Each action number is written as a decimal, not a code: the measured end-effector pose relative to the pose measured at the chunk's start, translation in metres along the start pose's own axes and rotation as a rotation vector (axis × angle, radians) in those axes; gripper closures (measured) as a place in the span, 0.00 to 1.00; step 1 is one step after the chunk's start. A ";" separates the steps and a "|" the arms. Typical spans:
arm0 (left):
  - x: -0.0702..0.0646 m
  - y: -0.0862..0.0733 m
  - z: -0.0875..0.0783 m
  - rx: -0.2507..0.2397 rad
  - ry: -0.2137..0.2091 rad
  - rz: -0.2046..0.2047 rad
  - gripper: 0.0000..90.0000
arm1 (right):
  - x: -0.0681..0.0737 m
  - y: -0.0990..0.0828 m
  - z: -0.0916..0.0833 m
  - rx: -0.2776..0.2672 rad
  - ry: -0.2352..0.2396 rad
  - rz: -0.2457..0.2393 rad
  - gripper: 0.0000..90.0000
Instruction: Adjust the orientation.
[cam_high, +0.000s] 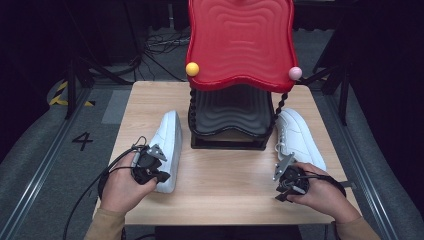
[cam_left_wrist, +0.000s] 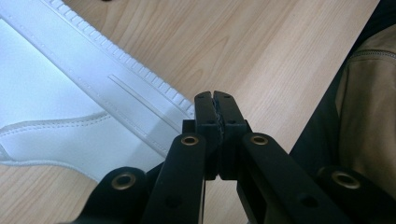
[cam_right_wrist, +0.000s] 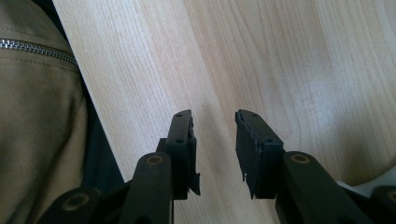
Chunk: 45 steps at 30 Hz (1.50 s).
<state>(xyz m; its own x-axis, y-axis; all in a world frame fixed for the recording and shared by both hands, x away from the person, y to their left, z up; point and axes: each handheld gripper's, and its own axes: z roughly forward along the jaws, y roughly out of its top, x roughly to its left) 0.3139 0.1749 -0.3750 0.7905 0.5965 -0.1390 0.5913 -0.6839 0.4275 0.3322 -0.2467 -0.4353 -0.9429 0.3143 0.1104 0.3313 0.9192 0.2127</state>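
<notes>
Two white sneakers lie on the wooden table (cam_high: 225, 180). The left sneaker (cam_high: 167, 145) sits left of a black rack, and its heel end is beside my left gripper (cam_high: 159, 176). In the left gripper view the jaws are pressed together with nothing between them, my left gripper (cam_left_wrist: 215, 98) hovering just off the sneaker's ribbed sole edge (cam_left_wrist: 140, 100). The right sneaker (cam_high: 297, 135) lies right of the rack. My right gripper (cam_high: 281, 194) hovers near its heel, and the right gripper (cam_right_wrist: 215, 123) stands open over bare wood.
A black ridged rack (cam_high: 230, 120) stands at the table's middle back, topped by a red wavy panel (cam_high: 240, 40) with a yellow ball (cam_high: 192, 69) and a pink ball (cam_high: 295, 73) at its corners. A tan sleeve (cam_right_wrist: 37, 116) lies at the near table edge.
</notes>
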 end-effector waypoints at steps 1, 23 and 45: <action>0.001 0.000 0.001 0.002 0.006 -0.001 1.00 | 0.000 0.000 0.000 0.002 0.000 0.000 0.74; -0.011 0.020 0.033 0.055 -0.005 0.023 1.00 | 0.002 -0.002 0.000 0.007 -0.006 -0.026 0.74; -0.036 0.079 0.086 0.130 0.020 0.084 0.80 | 0.006 -0.024 -0.003 -0.013 -0.008 0.048 0.71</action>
<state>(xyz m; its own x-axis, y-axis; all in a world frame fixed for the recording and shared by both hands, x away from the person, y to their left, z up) 0.3456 0.0635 -0.4128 0.8352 0.5426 -0.0894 0.5403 -0.7794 0.3173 0.3185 -0.2679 -0.4367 -0.9261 0.3599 0.1132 0.3766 0.8999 0.2200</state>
